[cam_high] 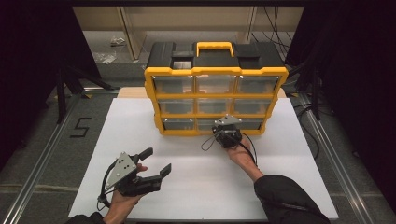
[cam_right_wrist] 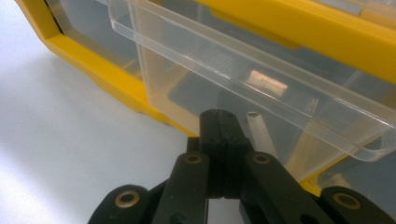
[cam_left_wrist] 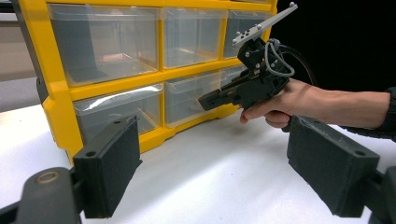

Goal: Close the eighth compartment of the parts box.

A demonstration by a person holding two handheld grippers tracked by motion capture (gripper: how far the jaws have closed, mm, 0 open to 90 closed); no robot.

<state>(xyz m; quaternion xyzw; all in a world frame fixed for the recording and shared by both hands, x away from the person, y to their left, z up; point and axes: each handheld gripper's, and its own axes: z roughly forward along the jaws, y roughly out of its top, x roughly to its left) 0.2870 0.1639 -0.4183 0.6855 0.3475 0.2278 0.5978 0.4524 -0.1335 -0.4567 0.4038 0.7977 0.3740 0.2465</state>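
Observation:
A yellow and black organizer [cam_high: 215, 71] with a three-by-three bank of clear drawers stands at the back of the white tabletop [cam_high: 196, 186]. Its bottom middle drawer [cam_high: 208, 123] [cam_left_wrist: 187, 100] [cam_right_wrist: 233, 79] sits slightly pulled out. My right gripper [cam_high: 224, 125] [cam_left_wrist: 203, 101] [cam_right_wrist: 218, 116] is shut, its tips against that drawer's front wall just under the lip; I cannot tell whether anything is pinched. A small white tube [cam_right_wrist: 259, 128] lies inside the drawer. My left gripper [cam_high: 156, 162] [cam_left_wrist: 219, 172] rests open near the front left of the table, with nothing between its jaws.
The organizer's yellow frame [cam_left_wrist: 56, 93] [cam_right_wrist: 327, 28] rises close in front of both grippers. A black lid with a yellow carry handle [cam_high: 215, 46] tops it. Metal rails and dark stands flank the table; a "5" marking [cam_high: 80, 127] is on the floor to the left.

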